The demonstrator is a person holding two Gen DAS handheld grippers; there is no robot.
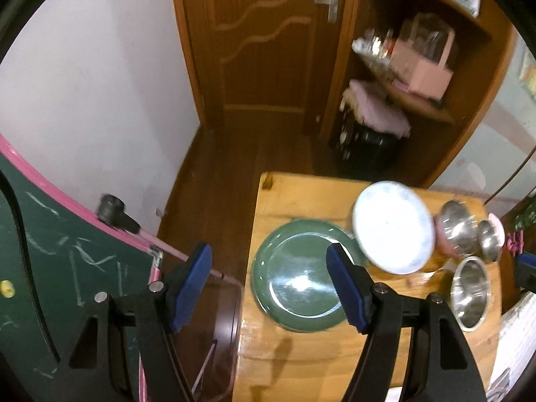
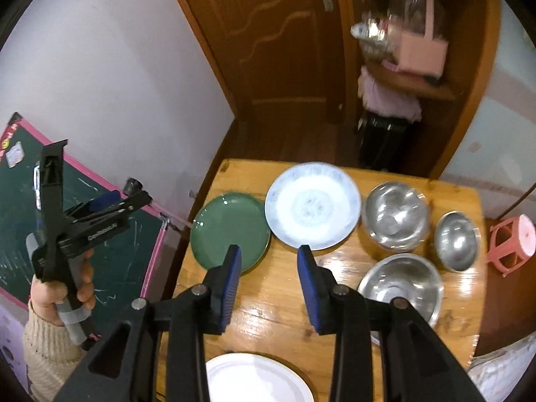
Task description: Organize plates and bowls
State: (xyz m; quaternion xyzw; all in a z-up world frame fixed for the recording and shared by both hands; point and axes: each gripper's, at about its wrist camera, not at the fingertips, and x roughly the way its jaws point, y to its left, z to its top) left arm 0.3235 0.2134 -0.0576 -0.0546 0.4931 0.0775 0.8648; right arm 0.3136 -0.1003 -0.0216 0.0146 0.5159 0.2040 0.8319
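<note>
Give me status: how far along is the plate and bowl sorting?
Done: nothing stacked yet. The green plate, the blue-rimmed plate and the white plate lie apart on the table, and the three steel bowls sit singly.
In hand: nothing. The left hand-held gripper and the right hand-held gripper are both open and empty.
Left: gather the plates into one stack and nest the bowls.

Left wrist view: looks steeply down from above the table's (image 1: 301,345) left edge, toward the door (image 1: 268,50).
Right wrist view: steeply down from over the table's near side, facing the same door.
Shared: green plate (image 1: 294,278), pale-blue plate (image 1: 392,227), steel bowls (image 1: 470,293), chalkboard (image 1: 67,268).
</note>
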